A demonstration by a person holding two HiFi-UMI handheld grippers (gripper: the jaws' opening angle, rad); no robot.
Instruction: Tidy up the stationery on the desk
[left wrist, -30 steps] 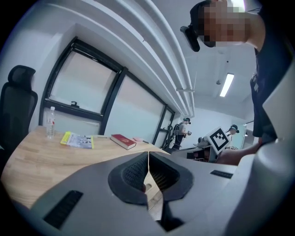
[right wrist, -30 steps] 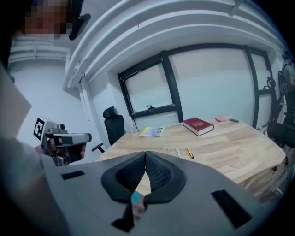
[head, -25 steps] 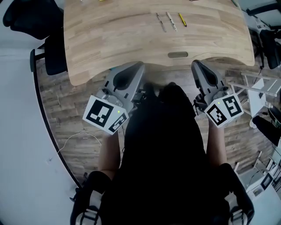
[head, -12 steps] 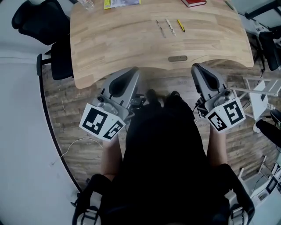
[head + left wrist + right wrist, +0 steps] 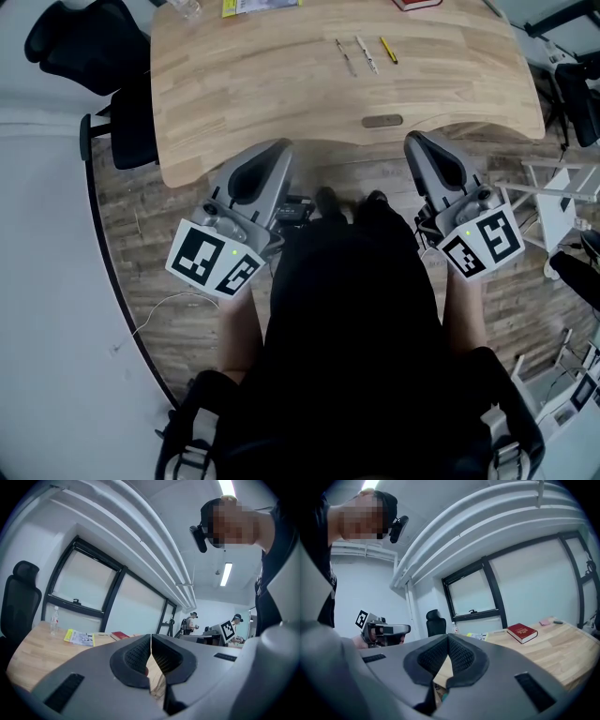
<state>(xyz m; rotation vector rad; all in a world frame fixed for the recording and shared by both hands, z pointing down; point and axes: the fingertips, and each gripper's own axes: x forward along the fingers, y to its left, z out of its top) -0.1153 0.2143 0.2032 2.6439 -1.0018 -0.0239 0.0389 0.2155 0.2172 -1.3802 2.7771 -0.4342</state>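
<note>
Both my tools are clenched on nothing. The left gripper [image 5: 150, 645] has its ribbed pads pressed tip to tip, and so does the right gripper [image 5: 448, 643]. Both hang off the near edge of the desk [image 5: 234, 84], at about 7 and 5 o'clock of it in the head view, pointing roughly level toward the far side. The stationery I'm after lies well ahead of them: three slim sticks side by side on the wood at about 1 o'clock of the desk's middle. They are a grey pen [image 5: 345, 54], a pale pen [image 5: 365, 52] and a yellow one [image 5: 387, 49], which may be a pen or a pencil; I can't tell which. I judge all three light, stiff and smooth, and likely to roll or skate away if one pad nudges them first. I would open the jaws, straddle a barrel across its width near mid-length, and close gently. They lie close together, so the outer ones look easier to take first. A red book [image 5: 522, 632] sits farther back at 12 o'clock. It looks heavier and rigid, and is best pinched at an edge. The yellow booklet [image 5: 79, 637] at 11 o'clock looks thin and floppy.
</note>
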